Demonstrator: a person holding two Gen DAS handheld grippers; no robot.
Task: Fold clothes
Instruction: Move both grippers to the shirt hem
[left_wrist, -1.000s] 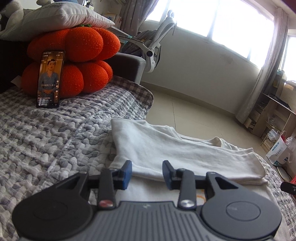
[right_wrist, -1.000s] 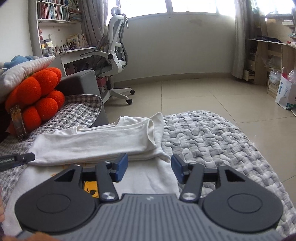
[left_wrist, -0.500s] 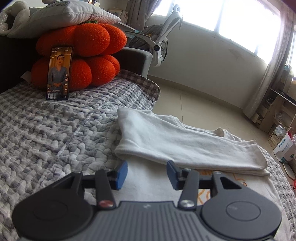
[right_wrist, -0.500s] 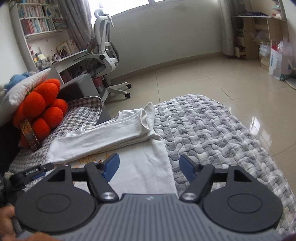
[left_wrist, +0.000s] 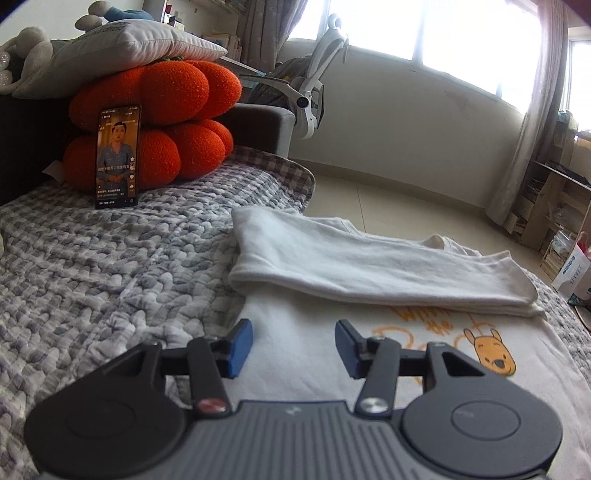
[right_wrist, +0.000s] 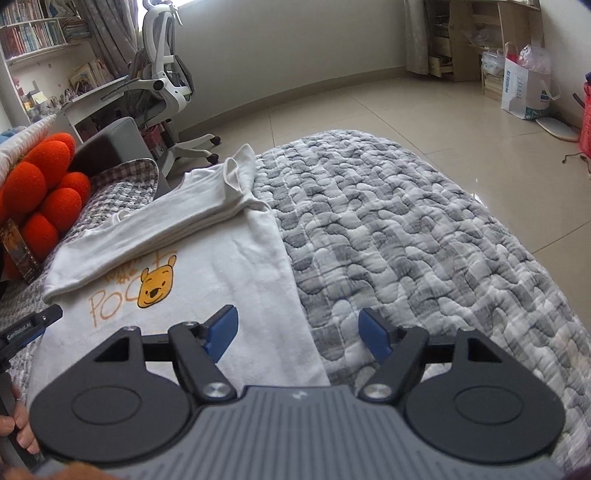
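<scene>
Bed: a grey-and-white quilted blanket (left_wrist: 110, 266) covers it; its far corner meets the tiled floor (right_wrist: 424, 118).
T-shirt: a white T-shirt (left_wrist: 314, 332) lies flat near the blanket's far edge, its far part folded over into a long band across the width; a yellow bear print (right_wrist: 157, 282) with orange lettering shows on the flat part just below the fold. One long side of the shirt runs along bare blanket in the right wrist view.
Cushion: an orange pumpkin-shaped cushion (left_wrist: 166, 110) sits at the blanket's far left corner, a white pillow (left_wrist: 122, 48) on top.
Office chair: a white chair (right_wrist: 166, 66) stands on the floor beyond the bed.
Left gripper (left_wrist: 293, 347): jaws opening, over the shirt's left edge, nothing between the blue pads.
Right gripper (right_wrist: 297, 334): jaws wide apart, straddling the shirt's right edge from above, gripping nothing.
Phone: a phone (left_wrist: 117, 157) leans upright against the cushion, screen lit.
</scene>
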